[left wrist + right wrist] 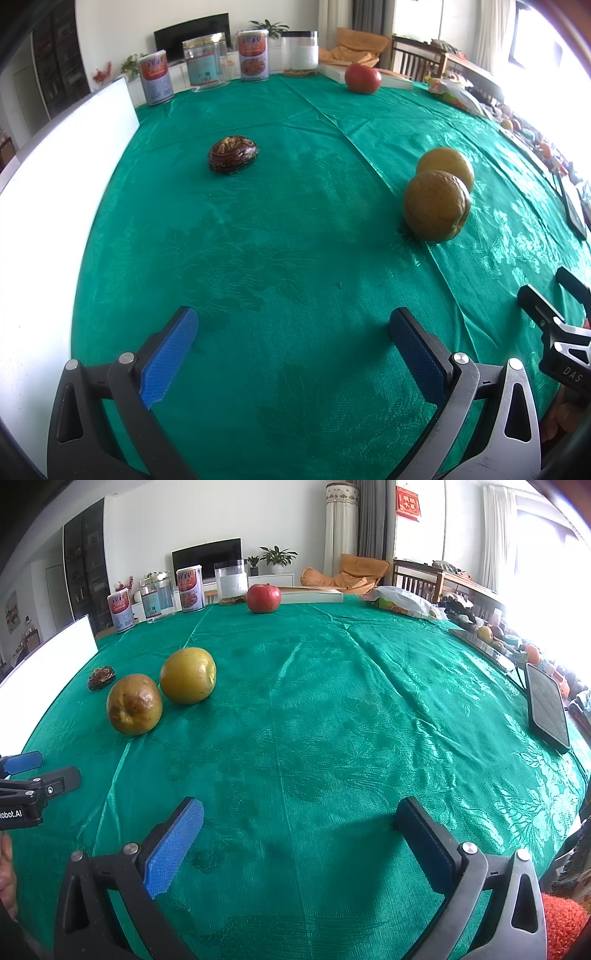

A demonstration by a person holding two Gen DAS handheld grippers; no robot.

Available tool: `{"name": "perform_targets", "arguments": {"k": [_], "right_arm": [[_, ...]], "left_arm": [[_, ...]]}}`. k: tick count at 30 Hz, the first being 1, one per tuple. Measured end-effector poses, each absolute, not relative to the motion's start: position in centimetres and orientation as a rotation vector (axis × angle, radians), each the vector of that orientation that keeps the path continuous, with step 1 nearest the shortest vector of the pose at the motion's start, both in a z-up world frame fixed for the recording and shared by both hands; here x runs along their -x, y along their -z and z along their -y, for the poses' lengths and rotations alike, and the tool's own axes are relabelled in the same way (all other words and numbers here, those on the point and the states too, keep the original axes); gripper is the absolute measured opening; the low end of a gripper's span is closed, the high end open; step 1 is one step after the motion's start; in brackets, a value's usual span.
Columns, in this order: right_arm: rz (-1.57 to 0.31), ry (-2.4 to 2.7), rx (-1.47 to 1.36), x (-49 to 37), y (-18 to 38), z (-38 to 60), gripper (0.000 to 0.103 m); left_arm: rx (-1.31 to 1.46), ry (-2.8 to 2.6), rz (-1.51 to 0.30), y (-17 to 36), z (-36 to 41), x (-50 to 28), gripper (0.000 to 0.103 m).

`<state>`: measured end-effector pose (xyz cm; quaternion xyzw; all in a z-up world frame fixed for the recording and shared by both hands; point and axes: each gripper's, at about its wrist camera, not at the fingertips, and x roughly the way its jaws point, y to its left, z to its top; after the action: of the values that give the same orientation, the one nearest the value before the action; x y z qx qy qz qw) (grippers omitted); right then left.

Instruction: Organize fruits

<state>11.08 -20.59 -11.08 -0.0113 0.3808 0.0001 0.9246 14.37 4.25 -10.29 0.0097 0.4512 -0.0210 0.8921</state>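
Two yellow-brown round fruits lie together on the green tablecloth: a wrinkled one (436, 205) (133, 704) and a smoother one (448, 164) (187, 675) just behind it. A red apple (362, 78) (263, 598) sits at the far edge of the table. A dark brown shrivelled fruit (232, 152) (101, 677) lies to the left. My left gripper (291, 323) is open over bare cloth, well short of the fruits. Nothing sits between the blue pads of my right gripper (301, 812), which is also open, to the right of the fruits.
Cans and clear jars (207, 62) (157, 596) line the far edge, with a white book (369, 75) behind the apple. A white board (55, 155) stands at the left. A dark tablet (546, 705) and snack bags (402, 603) lie at the right.
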Motion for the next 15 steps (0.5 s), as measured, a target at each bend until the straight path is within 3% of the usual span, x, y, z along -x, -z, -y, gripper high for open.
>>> {"name": "perform_targets", "arguments": {"k": [15], "right_arm": [[-0.798, 0.009, 0.018, -10.9, 11.0, 20.5, 0.103]], "left_arm": [[0.021, 0.191, -0.93, 9.2, -3.2, -13.4, 0.101]]}}
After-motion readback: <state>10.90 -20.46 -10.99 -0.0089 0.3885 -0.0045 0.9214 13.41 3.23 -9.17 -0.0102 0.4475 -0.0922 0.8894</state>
